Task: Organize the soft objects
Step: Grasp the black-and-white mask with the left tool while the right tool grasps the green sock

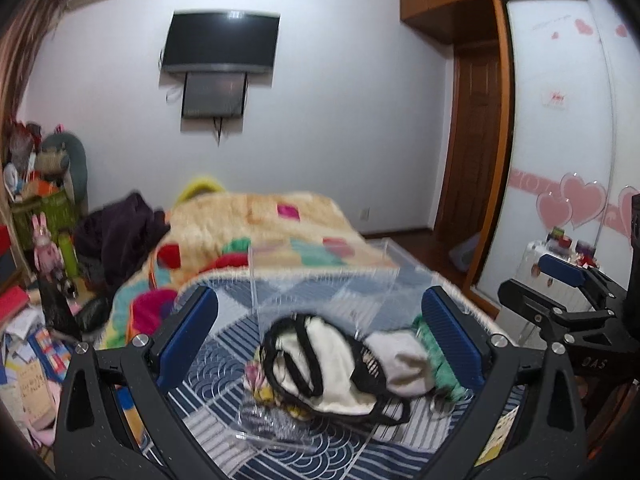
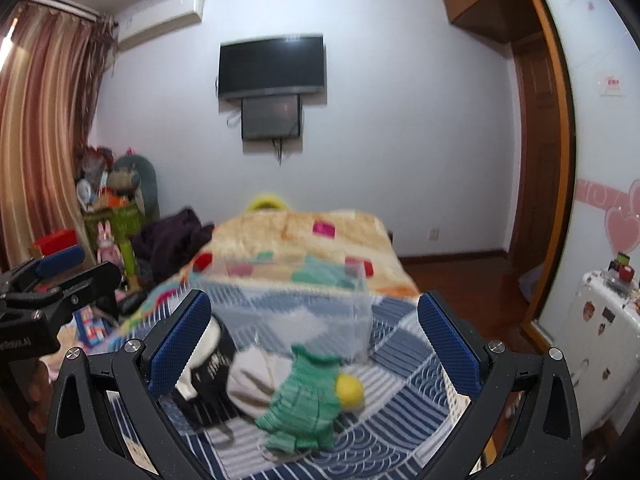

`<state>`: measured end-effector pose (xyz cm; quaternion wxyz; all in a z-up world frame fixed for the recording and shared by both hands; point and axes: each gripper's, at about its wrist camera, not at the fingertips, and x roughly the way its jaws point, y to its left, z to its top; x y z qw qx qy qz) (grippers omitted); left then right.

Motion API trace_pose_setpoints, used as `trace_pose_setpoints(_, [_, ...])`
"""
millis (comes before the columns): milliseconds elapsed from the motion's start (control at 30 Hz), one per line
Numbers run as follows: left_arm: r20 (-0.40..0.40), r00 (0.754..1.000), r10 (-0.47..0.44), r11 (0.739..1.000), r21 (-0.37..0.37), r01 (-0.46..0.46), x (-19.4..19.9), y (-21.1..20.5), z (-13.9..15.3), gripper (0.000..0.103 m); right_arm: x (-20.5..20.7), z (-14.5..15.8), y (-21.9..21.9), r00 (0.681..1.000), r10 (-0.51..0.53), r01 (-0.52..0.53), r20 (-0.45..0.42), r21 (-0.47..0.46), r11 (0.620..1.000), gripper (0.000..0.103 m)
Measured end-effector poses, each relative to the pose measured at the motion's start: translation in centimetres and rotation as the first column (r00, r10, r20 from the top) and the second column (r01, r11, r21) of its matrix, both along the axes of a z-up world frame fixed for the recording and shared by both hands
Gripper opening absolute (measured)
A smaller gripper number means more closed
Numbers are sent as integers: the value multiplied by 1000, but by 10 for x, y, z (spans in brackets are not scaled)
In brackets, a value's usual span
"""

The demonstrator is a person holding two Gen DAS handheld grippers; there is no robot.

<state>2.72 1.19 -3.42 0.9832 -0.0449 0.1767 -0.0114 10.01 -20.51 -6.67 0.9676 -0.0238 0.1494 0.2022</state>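
Both grippers, left gripper [image 1: 320,340] and right gripper [image 2: 316,344], gape wide (nothing held) above the clothes pile [image 1: 340,364].

blur: clear acrylic box [image 2: 304,300] smeared, walls hard to trace | blur: green knitted cloth [image 2: 304,396] and yellow ball [image 2: 349,389], details unreadable | hidden: white cloth with black straps [image 2: 212,364] partly behind left blue pad | cut off: striped blue bed cover [image 1: 320,452] at near edge

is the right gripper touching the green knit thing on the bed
Apart. In the right wrist view the right gripper is wide open, and the green knit piece lies between its pads with bedspread visible on both sides.
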Motion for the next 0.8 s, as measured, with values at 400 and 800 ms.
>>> trace_pose_setpoints(400, [-160, 987, 32, 995, -85, -46, 48, 25, -46, 88, 38, -54, -8, 969, 46, -49, -241, -9, 999, 103])
trace_pose_setpoints(800, [-276, 960, -37, 986, -165, -10, 86, 35, -80, 43, 49, -76, -2, 928, 96, -103, -360, 0, 995, 53])
